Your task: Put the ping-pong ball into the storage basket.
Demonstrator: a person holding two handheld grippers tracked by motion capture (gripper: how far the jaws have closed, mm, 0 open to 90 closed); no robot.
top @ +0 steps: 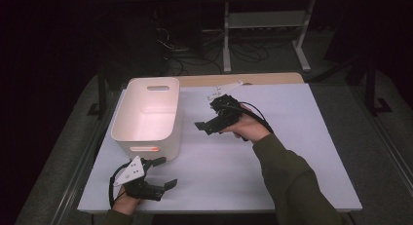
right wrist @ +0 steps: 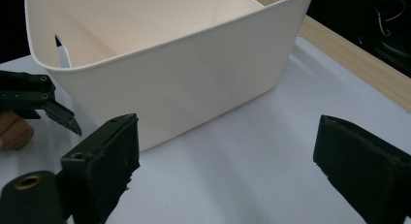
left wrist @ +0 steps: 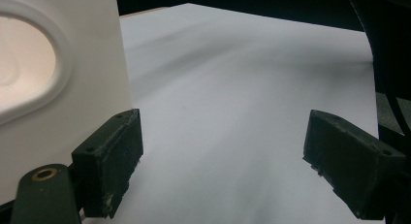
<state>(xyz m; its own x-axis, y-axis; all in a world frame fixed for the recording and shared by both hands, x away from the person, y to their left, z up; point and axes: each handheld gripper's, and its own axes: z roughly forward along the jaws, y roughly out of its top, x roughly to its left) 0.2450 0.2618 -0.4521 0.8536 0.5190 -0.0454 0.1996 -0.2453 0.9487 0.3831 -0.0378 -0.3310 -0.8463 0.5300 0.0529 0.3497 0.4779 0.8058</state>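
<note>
Spanning most of the high view: white table (top: 292, 152), wooden strip along its far edge, dark floor and cables beyond. Standing on the left half of that table: white plastic bin (top: 148, 115), open-topped, upright, with oval handle cutouts in its short end walls and what looks like a small orange mark low on the near end. Probably light and fairly stiff, walls smooth and likely slippery, thin enough to flex under a hard squeeze; best taken at the rim or through a handle cutout rather than across the broad flat sides. Hovering right of the bin and pointing toward its long side: right gripper (top: 207, 124), jaws spread wide, nothing between them; same bin wall ahead of it in its own view (right wrist: 194, 83). Resting near the front edge of the table, just beside the bin's near end: left gripper (top: 163, 172), jaws likewise spread and empty, one pad (left wrist: 114, 158) close against the bin wall (left wrist: 72, 112) below a cutout.
</note>
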